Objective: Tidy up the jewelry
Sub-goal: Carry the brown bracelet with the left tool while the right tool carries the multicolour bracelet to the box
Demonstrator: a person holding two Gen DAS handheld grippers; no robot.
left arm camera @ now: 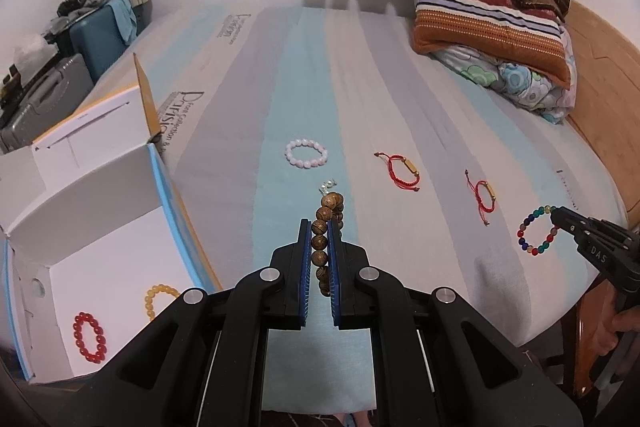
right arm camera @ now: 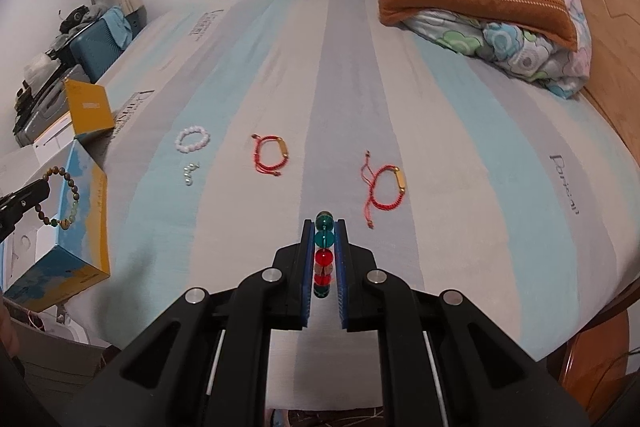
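Observation:
My left gripper (left arm camera: 319, 227) is shut on a brown wooden bead bracelet (left arm camera: 328, 217) and holds it above the striped mattress (left arm camera: 360, 87); it also shows at the left of the right wrist view (right arm camera: 60, 195). My right gripper (right arm camera: 324, 227) is shut on a multicoloured glass bead bracelet (right arm camera: 323, 251), which also shows in the left wrist view (left arm camera: 538, 231). An open white box (left arm camera: 100, 227) at the left holds a red bead bracelet (left arm camera: 90, 337) and a yellow bead bracelet (left arm camera: 158, 297). On the mattress lie a white bead bracelet (left arm camera: 306, 155), two red cord bracelets (left arm camera: 400, 167) (left arm camera: 482, 195) and small pearl pieces (left arm camera: 328, 185).
A striped pillow (left arm camera: 488, 15) and a folded floral quilt (left arm camera: 520, 83) lie at the far right of the bed. A wooden bed frame (left arm camera: 600, 67) runs along the right. Suitcases (left arm camera: 92, 39) and clutter stand beyond the box at the left.

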